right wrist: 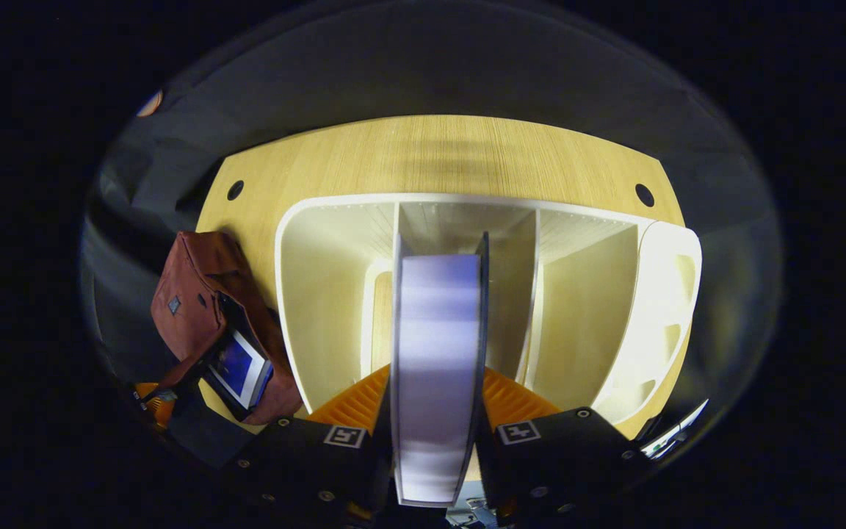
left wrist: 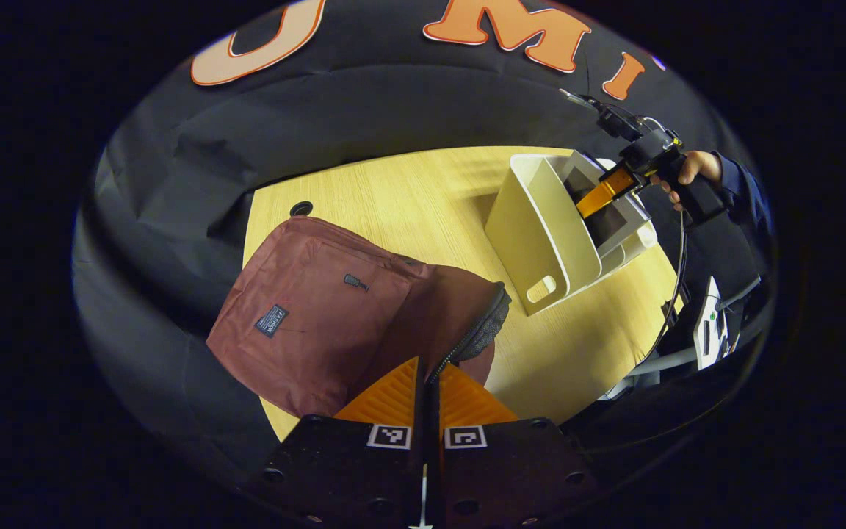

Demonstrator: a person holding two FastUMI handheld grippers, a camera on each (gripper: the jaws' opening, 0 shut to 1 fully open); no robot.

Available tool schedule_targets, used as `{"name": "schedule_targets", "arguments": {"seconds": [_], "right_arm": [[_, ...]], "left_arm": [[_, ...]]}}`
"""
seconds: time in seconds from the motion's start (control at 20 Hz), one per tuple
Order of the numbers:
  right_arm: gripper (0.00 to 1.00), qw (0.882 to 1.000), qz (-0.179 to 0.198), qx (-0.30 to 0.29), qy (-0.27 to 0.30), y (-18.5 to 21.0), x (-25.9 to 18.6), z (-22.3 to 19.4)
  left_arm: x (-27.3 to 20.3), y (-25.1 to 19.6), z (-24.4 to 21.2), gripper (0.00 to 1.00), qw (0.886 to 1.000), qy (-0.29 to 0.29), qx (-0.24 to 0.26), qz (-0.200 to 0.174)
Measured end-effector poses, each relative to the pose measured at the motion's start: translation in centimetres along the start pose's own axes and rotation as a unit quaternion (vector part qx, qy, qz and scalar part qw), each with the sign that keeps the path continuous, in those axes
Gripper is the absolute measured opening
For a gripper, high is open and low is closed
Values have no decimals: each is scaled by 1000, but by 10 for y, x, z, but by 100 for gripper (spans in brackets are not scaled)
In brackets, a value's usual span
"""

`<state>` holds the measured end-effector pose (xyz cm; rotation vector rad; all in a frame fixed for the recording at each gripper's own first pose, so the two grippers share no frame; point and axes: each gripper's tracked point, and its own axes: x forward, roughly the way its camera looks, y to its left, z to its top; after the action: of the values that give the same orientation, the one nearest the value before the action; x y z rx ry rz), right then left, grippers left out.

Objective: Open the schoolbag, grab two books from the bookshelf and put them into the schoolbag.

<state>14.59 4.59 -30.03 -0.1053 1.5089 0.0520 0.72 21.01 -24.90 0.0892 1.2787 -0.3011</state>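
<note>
The right hand-held gripper [right wrist: 434, 397] clamps a book [right wrist: 434, 367] between both fingers, page edge toward the camera, long axis running up out of the bookshelf's [right wrist: 320, 294] middle slot. Left of the bookshelf on the worktop [right wrist: 438, 154], the schoolbag [right wrist: 195, 294] lies open with another book [right wrist: 239, 367] poking out. The left hand-held gripper [left wrist: 429, 382] pinches the schoolbag's zipper edge [left wrist: 478, 334].

right gripper [right wrist: 434, 411] clamping book [right wrist: 434, 367] (upright), over bookshelf [right wrist: 320, 294]
</note>
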Motion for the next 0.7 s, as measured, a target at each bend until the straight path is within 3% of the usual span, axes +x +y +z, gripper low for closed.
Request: {"name": "schedule_targets", "arguments": {"seconds": [0.1, 0.3, 0.7], "right_arm": [[44, 1000, -1, 21, 12, -3, 0, -2], [41, 999, -9, 44, 8, -15, -18, -4], [41, 997, -15, 51, -48, -24, -113, -15]], "left_arm": [[1, 0, -1, 2, 1000, -1, 4, -1], [2, -1, -4, 3, 1000, -7, 12, -9], [4, 5, -6, 2, 999, -18, 20, -33]]}}
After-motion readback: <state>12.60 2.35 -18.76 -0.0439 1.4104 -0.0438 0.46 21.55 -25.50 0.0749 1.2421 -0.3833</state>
